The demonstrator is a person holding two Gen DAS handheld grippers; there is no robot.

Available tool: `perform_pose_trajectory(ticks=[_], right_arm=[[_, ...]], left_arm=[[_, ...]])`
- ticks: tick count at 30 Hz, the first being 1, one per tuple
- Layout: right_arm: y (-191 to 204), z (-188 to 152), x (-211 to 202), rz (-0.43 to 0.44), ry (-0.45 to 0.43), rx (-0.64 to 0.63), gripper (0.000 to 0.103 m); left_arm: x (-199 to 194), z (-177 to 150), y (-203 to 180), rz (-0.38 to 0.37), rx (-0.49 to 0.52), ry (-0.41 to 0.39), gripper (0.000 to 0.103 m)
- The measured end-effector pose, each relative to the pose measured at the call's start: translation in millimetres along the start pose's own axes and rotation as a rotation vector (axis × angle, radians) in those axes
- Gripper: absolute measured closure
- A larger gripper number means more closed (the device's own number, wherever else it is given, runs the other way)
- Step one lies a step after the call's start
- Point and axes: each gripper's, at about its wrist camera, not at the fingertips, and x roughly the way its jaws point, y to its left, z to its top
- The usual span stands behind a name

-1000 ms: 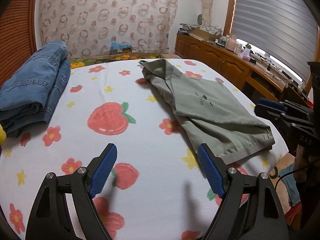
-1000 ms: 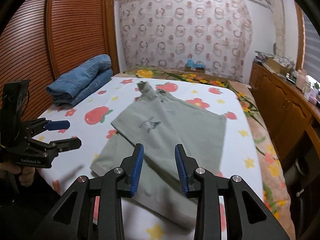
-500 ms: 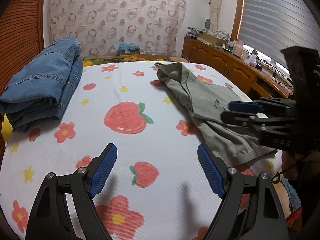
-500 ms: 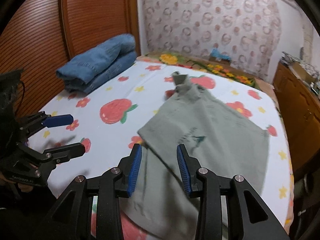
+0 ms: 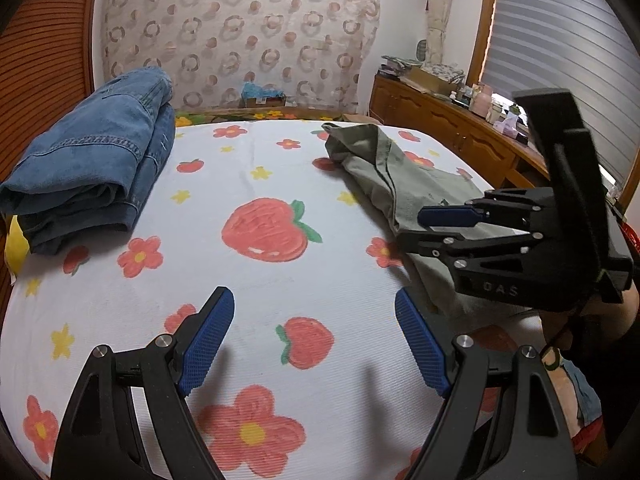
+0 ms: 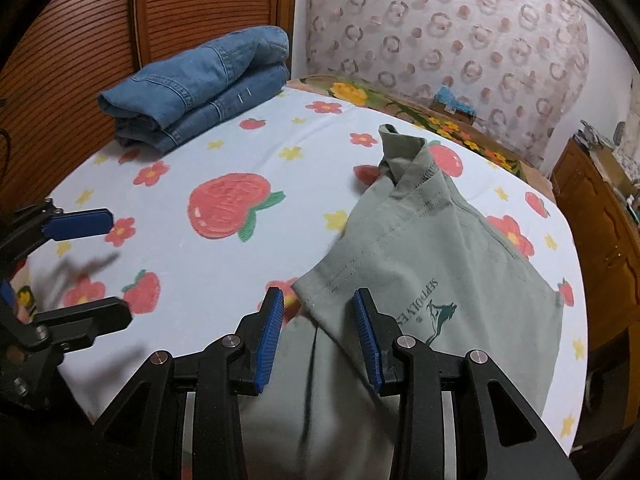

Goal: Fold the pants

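Note:
The grey-green pants [image 6: 440, 248] lie folded on the right half of the bed, waistband end bunched up at the far side, a printed logo near me. My right gripper [image 6: 318, 294] hovers over their near left folded corner, jaws partly apart; the pads do not press the cloth. In the left wrist view the same pants [image 5: 400, 184] lie to the right, and the right gripper [image 5: 414, 228] reaches in above them. My left gripper [image 5: 312, 296] is wide open over bare sheet with nothing between its fingers; the right wrist view shows this left gripper [image 6: 116, 264] at the left edge.
Folded blue jeans [image 5: 100, 152] sit at the bed's far left corner, the same jeans [image 6: 200, 84] beside a wooden slatted wall [image 6: 80, 20]. The strawberry-print sheet [image 5: 260, 168] covers the bed. A cluttered wooden cabinet [image 5: 440, 120] runs along the right side.
The right gripper has travelled left across the pants to their near left corner, rolling a little, and now reaches well into the left wrist view. The left gripper has stayed put, still open.

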Motion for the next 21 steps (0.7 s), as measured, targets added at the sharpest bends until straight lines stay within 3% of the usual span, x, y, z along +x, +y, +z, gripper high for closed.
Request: perform_pose_trajectory(ticks=[1, 4, 6, 14, 21], right_arm=[[1.2, 1.5, 3.4, -0.007, 0.004, -0.002, 0.066], [0.7, 4.5, 5.6, -0.006, -0.008, 0.001, 0.095], [-1.0, 3.5, -1.6, 0.007, -0.039, 0.026, 0.098], [-21.8, -1.1, -24.8, -0.028, -0.123, 0.075, 0.1], [-52.7, 1.7, -34.8, -0.087, -0.14, 0.113, 0.1]], left_arm=[[-0.4, -0.5, -0.4, 0.0, 0.001, 0.0, 0.02], [-1.3, -1.5, -2.3, -0.002, 0.008, 0.001, 0.02], [-0.5, -2.5, -2.4, -0.004, 0.01, 0.003, 0.02], [-0.3, -3.6, -8.0, -0.009, 0.021, 0.007, 0.02], [0.0, -5.0, -13.1, -0.02, 0.027, 0.012, 0.02]])
